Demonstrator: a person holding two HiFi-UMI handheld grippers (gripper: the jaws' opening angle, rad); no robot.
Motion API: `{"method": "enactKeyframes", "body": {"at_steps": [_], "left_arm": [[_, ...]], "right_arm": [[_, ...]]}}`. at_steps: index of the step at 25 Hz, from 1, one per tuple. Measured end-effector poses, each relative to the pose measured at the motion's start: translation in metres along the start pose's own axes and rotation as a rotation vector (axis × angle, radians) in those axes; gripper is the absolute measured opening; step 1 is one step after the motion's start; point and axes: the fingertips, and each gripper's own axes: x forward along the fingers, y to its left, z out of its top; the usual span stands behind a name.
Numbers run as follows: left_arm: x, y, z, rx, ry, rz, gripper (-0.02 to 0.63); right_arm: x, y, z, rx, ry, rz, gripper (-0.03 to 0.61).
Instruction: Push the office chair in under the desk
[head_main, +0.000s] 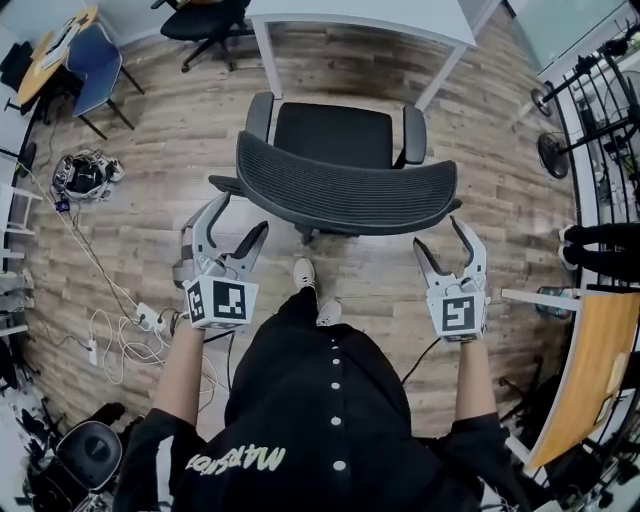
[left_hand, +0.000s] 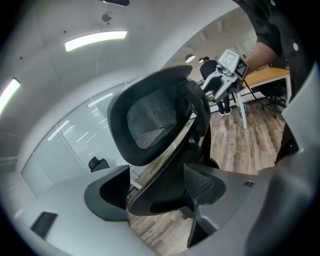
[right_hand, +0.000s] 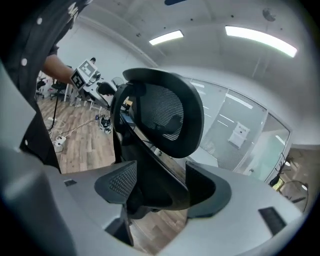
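office chair (head_main: 335, 135): on the wood floor just short of the white desk (head_main: 360, 18), seat facing it, not yet under it
backrest (head_main: 345, 190): turned toward the person, spanning the gap between both grippers
left gripper (head_main: 243, 212): jaws spread wide, gripping nothing, just behind the backrest's left end
right gripper (head_main: 437, 233): jaws spread wide, gripping nothing, just behind the backrest's right end

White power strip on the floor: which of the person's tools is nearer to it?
Left. The left tool is just right of the white power strip in the head view; the right tool is beyond the person's body, farther right.
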Motion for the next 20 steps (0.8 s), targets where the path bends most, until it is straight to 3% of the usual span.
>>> {"method": "enactKeyframes", "body": {"at_steps": [12,20], "left_arm": [[0.047,-0.008,-0.027,0.187,0.058,-0.085,0.341],[0.060,-0.008,-0.037,0.227,0.088,-0.108,0.341]], "right_arm": [[0.042,0.002,-0.032,-0.224,0.112,0.038,0.305],[0.058,0.001,-0.038,-0.288,0.133,0.034,0.310]]}}
